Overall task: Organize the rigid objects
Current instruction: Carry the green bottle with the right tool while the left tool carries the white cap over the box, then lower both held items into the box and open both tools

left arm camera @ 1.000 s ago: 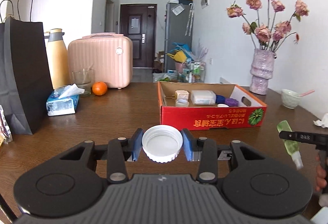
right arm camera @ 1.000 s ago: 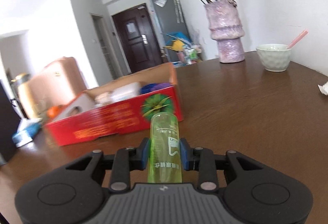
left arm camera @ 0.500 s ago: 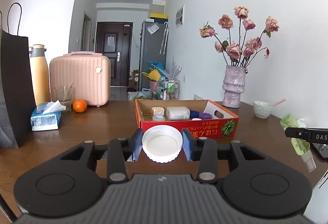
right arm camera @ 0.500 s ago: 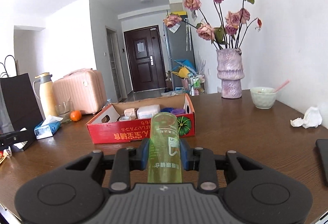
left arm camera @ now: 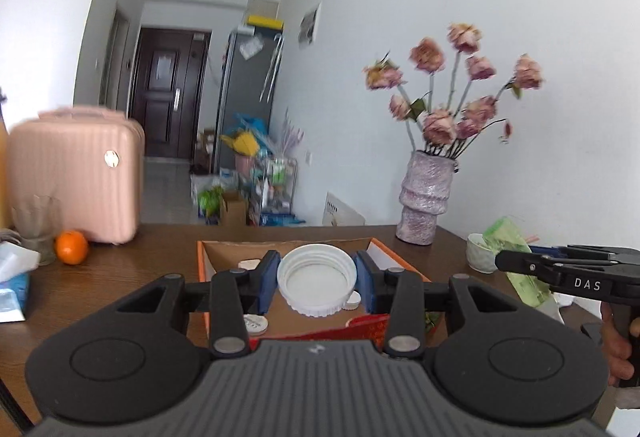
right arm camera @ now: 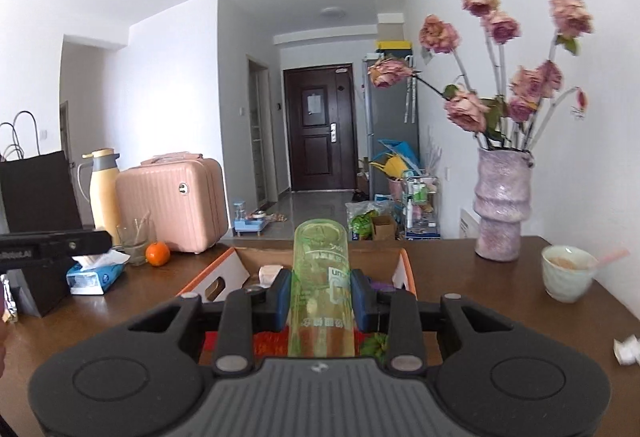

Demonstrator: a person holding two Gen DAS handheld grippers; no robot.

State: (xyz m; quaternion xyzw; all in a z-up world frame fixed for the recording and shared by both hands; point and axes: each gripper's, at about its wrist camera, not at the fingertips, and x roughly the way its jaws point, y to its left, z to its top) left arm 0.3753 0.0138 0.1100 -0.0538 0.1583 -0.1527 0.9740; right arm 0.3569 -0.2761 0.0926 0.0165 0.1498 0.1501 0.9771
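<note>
1. Across the middle of the dark wooden surface [right arm camera: 480, 277], toward its far edge, sits the red cardboard box [left arm camera: 208, 269]; a second ago it lay well ahead of both claws, and now its open top fills the space right under them.
2. Near the surface's far right corner stand the purple vase [right arm camera: 502, 209] and a pale bowl [right arm camera: 568, 273]; the pink suitcase [right arm camera: 176, 203] and an orange [right arm camera: 157, 254] keep to the far left edge.
3. Right claw [right arm camera: 320, 299]: pinching the green bottle [right arm camera: 320, 277], which now hangs over the box's near wall.
4. Left claw [left arm camera: 316, 279]: pinching the white jar lid [left arm camera: 316, 279], carried forward to hover above the box floor, among smaller caps.
5. My reading: both carries are nearly done; lowering and releasing inside the box is what remains.
</note>
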